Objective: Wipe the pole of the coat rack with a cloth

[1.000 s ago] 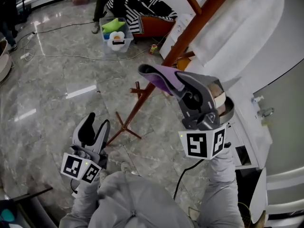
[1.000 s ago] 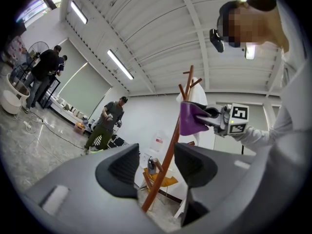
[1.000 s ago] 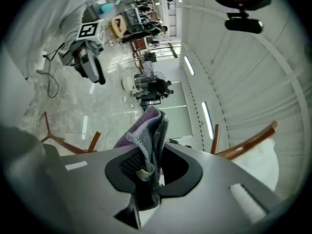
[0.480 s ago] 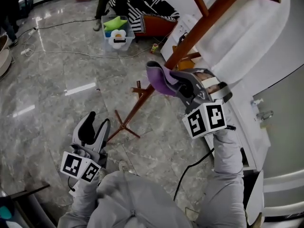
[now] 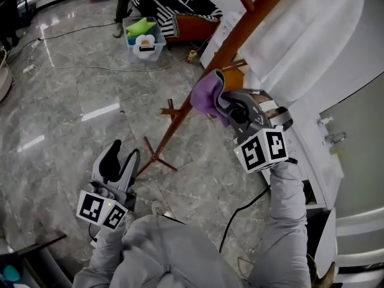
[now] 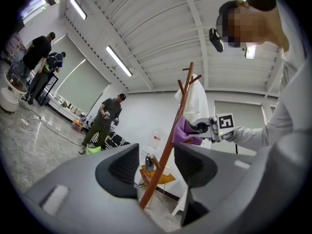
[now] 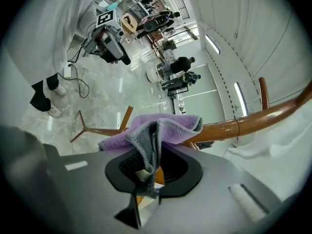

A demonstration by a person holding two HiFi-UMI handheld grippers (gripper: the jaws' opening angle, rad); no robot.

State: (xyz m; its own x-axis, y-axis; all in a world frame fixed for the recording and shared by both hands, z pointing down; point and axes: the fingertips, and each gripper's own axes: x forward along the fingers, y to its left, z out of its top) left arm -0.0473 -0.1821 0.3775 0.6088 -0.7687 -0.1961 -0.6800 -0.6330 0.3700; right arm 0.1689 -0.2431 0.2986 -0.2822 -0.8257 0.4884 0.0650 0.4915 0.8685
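The brown wooden coat rack pole (image 5: 207,78) slants from its floor legs (image 5: 157,156) up to the top right, where a white garment (image 5: 300,35) hangs. My right gripper (image 5: 227,105) is shut on a purple cloth (image 5: 207,95), which lies against the pole. In the right gripper view the cloth (image 7: 153,130) folds over the pole (image 7: 253,121) just beyond the jaws. My left gripper (image 5: 120,164) hangs low at the left, open with nothing in it; its view shows the pole (image 6: 168,150) and cloth (image 6: 184,130) ahead.
A clear bin (image 5: 144,38) with green and white items stands on the marble floor, beside a striped fabric pile (image 5: 174,5). A cable (image 5: 90,68) runs across the floor. White furniture (image 5: 312,155) lines the right side. People stand at the far end (image 6: 105,121).
My right gripper has carried the purple cloth up and to the right until it presses on the pole. The left gripper has stayed put.
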